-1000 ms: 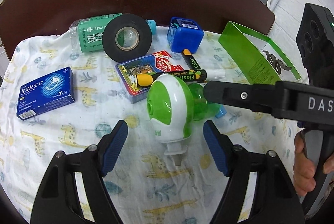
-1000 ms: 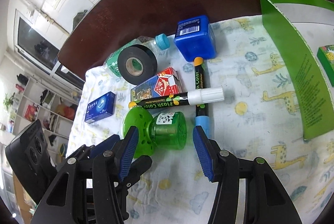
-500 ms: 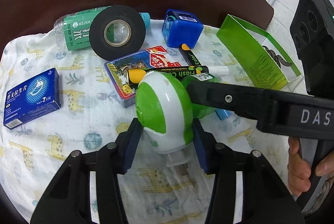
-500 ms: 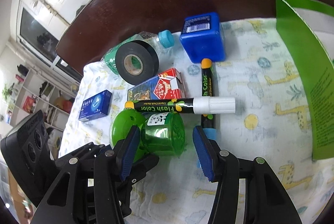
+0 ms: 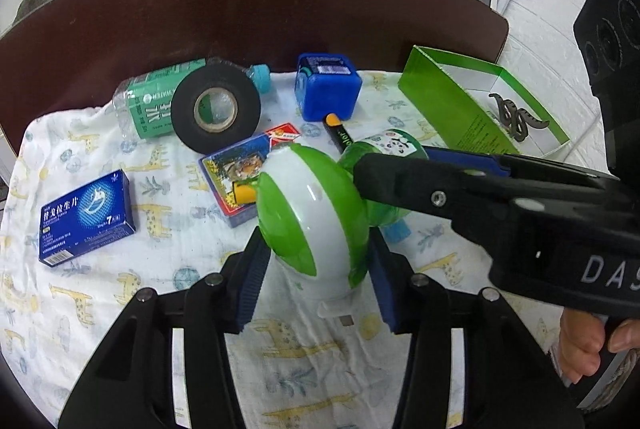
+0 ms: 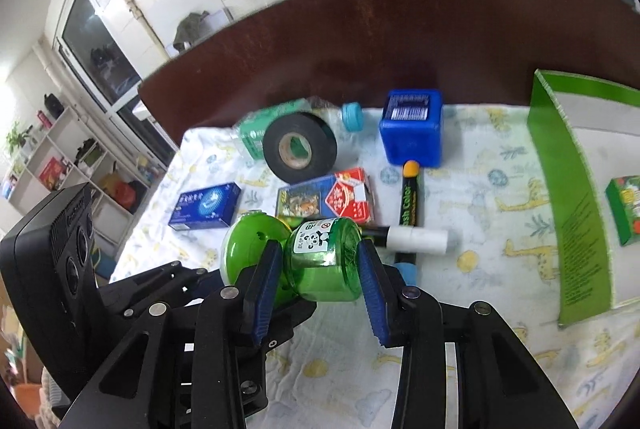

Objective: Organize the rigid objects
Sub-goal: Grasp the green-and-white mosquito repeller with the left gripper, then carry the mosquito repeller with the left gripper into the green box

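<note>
Moved: both claws closed in since earlier; left claw (image 5: 316, 261) pinches white-green vaporizer head (image 5: 310, 213), right claw (image 6: 320, 285) pinches its green bottle (image 6: 324, 261).
Risk: uneven pulling could twist bottle from head.

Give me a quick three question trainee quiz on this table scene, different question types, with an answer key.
1. True or false: the left gripper and the right gripper grip the same green and white plug-in device.
2. Multiple choice: what leans against the water bottle? A) black tape roll B) a mug C) scissors
3. Fill in: the blue medicine box lies on the ___-patterned cloth.

Key: 1 true, left jaws on the white head, right jaws on its green bottle. 2 A, the black tape roll. 3 giraffe.
</note>
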Available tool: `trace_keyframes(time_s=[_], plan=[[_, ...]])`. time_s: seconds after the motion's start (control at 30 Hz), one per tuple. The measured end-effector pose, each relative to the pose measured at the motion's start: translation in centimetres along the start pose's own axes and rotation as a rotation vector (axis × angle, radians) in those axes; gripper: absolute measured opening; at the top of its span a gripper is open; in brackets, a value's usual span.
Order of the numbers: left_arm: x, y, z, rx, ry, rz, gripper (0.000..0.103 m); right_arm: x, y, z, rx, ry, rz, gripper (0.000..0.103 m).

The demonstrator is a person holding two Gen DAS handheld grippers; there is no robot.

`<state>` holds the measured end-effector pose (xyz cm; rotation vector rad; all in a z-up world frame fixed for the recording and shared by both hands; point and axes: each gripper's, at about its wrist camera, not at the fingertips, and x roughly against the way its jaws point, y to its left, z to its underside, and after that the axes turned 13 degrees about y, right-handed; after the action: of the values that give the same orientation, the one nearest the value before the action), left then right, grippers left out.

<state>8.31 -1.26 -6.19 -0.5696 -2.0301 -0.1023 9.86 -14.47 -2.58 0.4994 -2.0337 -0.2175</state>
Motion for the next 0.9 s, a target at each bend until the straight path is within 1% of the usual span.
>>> trace_keyframes(time_s=[0.1,0.2,0.27,0.43,0.63,0.9], plan=[[1.0,-1.8,-0.8,-0.045,-0.029,-0.012,0.047,2.4,-0.7,0.3,-0.007,-0.054,-0.002,0.042],[1.7,-3.9,-1.8,-0.086,-0.058,-0.003,0.047,4.6,-1.7,0.5,-0.03,-0.103,0.015,0.042],[1.9,-5.4,-2.5,-0.119,-0.074,0.002,0.047,6.1,-2.8,0.7,-0.048,-0.136,0.034,0.042],[2.3,-9.3,-4.4,-0.193,-0.087,0.016,0.046,9.5,-6.0,1.5,-0.111,-0.21,0.047,0.042],[1.4,-13.9,-6.4,-0.291,-0.076,0.011,0.046,12.2,-9.9,2.6,-0.181,-0.283,0.066,0.042],[-1.2,-18.8,-8.5,-0.391,-0.044,0.003,0.046,14.3,-15.3,3.4,-0.284,-0.339,0.081,0.042]])
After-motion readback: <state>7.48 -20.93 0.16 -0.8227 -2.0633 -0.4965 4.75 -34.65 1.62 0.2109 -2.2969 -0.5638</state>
